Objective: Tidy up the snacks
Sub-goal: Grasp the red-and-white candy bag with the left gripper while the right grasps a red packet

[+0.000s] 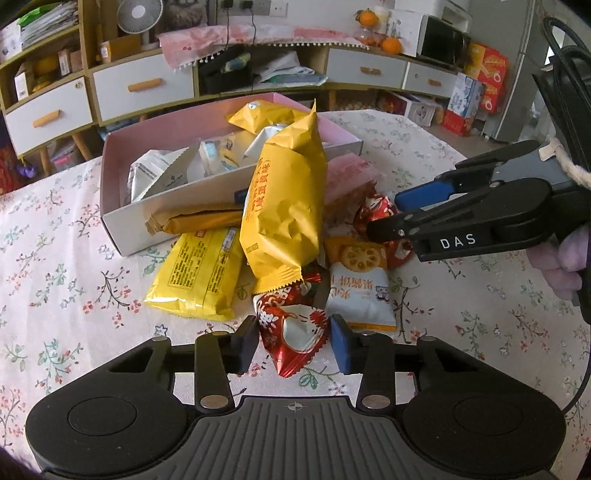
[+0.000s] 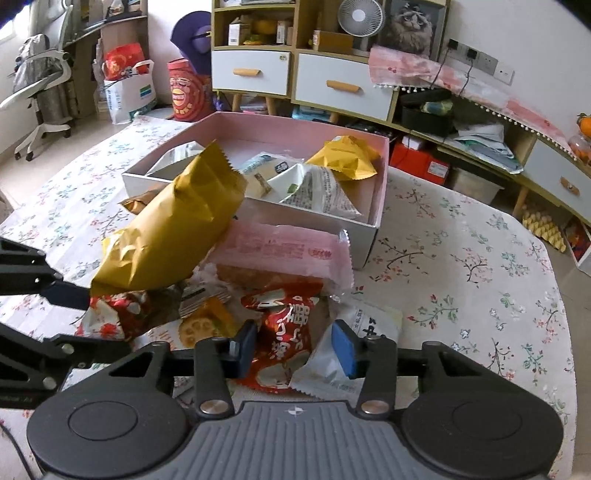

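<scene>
Left wrist view: the left gripper has its fingers narrowed onto a red-and-white snack packet, pads against both sides. Right wrist view: the right gripper likewise pinches a second red packet; its lower end is hidden behind the gripper body. Beyond both, loose snacks lie heaped on the floral tablecloth: a large yellow bag leaning on the front wall of the pink-lined box, a flat yellow pack, a white-and-orange cracker pouch and a pink wrapper. More packets sit inside the box; their labels are too small to read. Behind the table stand white-drawered shelves carrying a fan. A hand at the frame edge is cut off.
</scene>
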`<state>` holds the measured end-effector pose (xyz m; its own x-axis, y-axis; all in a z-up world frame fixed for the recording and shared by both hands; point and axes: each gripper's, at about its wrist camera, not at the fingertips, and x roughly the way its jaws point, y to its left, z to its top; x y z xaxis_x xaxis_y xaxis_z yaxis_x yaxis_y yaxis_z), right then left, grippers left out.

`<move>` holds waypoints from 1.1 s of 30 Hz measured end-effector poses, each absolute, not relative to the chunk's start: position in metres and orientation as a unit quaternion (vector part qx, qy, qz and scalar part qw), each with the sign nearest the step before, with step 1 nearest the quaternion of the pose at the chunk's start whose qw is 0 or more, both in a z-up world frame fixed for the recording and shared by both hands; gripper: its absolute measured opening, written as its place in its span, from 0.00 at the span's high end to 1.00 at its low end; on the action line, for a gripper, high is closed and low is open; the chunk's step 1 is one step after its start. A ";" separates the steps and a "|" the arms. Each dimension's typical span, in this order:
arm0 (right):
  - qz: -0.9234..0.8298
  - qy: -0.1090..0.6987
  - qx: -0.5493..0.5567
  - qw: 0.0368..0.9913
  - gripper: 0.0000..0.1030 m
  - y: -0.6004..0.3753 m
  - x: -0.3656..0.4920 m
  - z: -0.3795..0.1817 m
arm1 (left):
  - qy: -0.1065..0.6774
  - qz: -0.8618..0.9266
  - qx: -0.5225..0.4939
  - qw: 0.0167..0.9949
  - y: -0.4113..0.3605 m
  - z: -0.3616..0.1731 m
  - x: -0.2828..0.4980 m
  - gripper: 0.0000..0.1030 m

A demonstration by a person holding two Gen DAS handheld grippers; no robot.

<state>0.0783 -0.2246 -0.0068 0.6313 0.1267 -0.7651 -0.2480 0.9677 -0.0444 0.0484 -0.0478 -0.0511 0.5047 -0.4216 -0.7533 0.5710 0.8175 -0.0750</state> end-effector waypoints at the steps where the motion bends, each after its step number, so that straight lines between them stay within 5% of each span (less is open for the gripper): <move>1: 0.103 0.417 -0.074 0.900 0.77 -0.224 0.079 -0.007 | 0.408 -0.285 0.093 0.862 -0.048 -0.052 0.049 0.63; 29: 0.088 0.416 -0.133 0.895 0.72 -0.202 0.088 -0.012 | 0.389 -0.267 0.108 0.875 -0.052 -0.057 0.055 0.62; 33: 0.090 0.421 -0.132 0.893 0.83 -0.201 0.090 -0.009 | 0.389 -0.267 0.111 0.875 -0.054 -0.056 0.054 0.63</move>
